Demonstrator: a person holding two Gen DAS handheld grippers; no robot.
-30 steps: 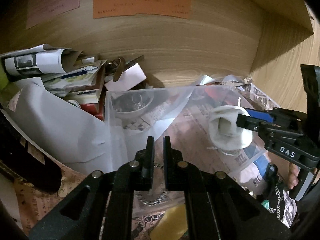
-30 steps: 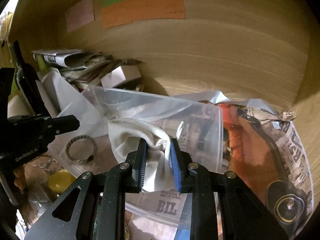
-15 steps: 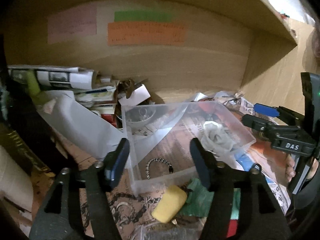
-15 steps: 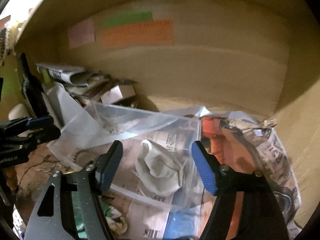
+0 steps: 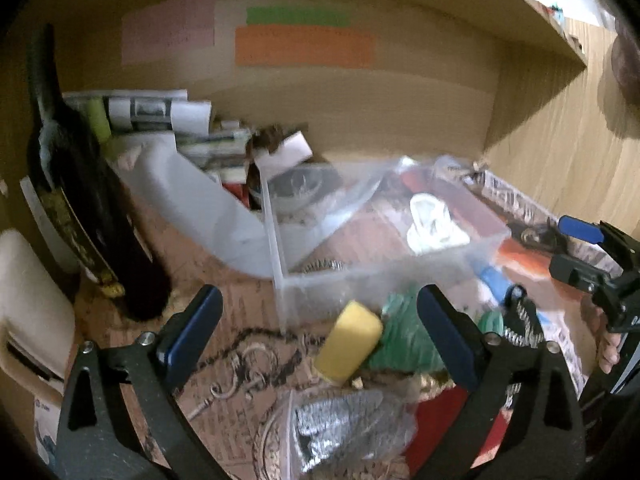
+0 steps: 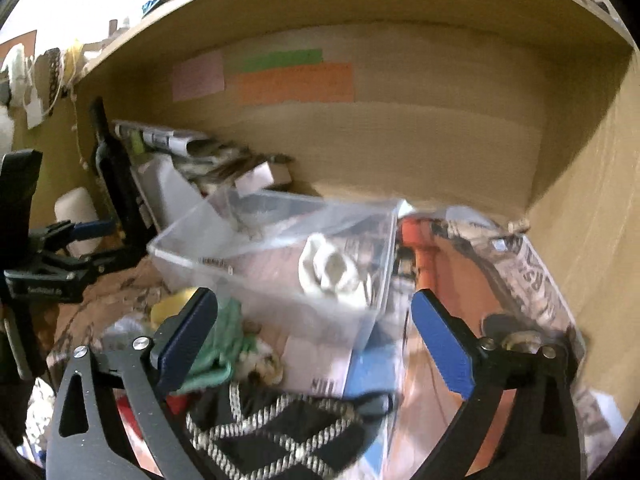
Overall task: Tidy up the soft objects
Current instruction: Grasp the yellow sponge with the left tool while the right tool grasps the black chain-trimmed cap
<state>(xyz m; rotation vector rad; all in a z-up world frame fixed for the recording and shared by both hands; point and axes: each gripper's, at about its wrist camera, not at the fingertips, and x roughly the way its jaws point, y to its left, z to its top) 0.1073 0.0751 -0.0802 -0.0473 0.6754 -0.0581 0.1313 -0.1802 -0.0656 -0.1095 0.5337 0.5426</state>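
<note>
Both grippers have pulled back from the clear plastic bin (image 5: pixel 384 248) since a second ago, and the white sock (image 6: pixel 332 268) that was pinched in the right gripper (image 6: pixel 314 336) now lies loose on the floor of the bin, toward its right wall. Right gripper's fingers (image 6: pixel 442 350) are spread wide and grip nothing. Left gripper (image 5: pixel 316 330) likewise has its fingers (image 5: pixel 192 328) wide apart and empty, hanging in front of the bin. Just in front of the bin's near wall lie a yellow sponge (image 5: pixel 348 340) and, touching its right side, a crumpled green cloth (image 5: pixel 404 332). A dark bottle (image 5: pixel 84 216) stands upright well to the left of the bin. Nearer the camera than the sponge sits a silvery packet (image 5: pixel 340 428). A black fabric with white rope trim (image 6: pixel 280 428) lies in front of the bin in the right wrist view
</note>
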